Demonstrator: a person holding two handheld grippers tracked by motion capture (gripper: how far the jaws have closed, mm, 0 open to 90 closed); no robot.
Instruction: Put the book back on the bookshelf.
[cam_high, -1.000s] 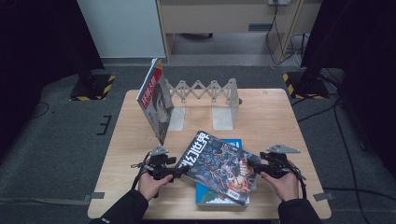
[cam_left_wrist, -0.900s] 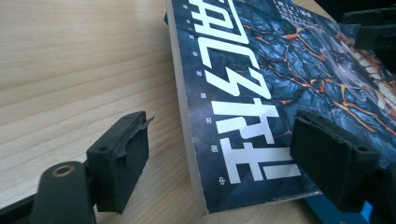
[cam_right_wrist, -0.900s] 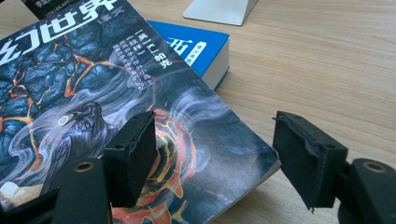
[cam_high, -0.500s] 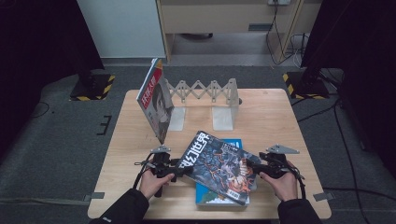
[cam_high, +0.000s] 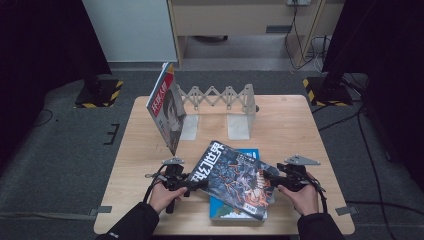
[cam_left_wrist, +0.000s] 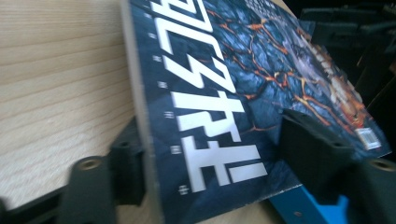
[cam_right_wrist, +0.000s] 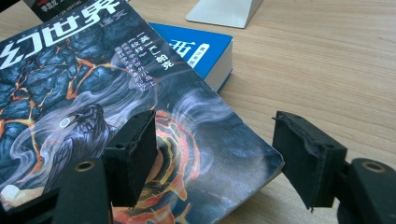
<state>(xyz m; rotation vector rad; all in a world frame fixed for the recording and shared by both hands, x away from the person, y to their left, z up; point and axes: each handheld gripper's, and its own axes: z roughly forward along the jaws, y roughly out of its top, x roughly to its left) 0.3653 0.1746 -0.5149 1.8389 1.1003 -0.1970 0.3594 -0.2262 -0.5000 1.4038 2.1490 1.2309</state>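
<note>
Near edge, centre: dark magazine (cam_high: 234, 178) lies skewed on a blue book (cam_high: 251, 156), long axis running near-right to far-left. Left gripper (cam_high: 196, 184) at its near-left edge, jaws wide, straddling the edge without pinching, 1 jaw under, 1 over the cover. Right gripper (cam_high: 270, 178) at the near-right corner, also spread wide, corner between the jaws. Both equally close. Farther back: a red magazine (cam_high: 166, 112) leans on the left end of an accordion rack (cam_high: 220, 100).

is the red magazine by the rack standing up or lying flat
Standing, tilted. The red magazine rests on its lower edge on the table, leaning at the left end of the rack.
</note>
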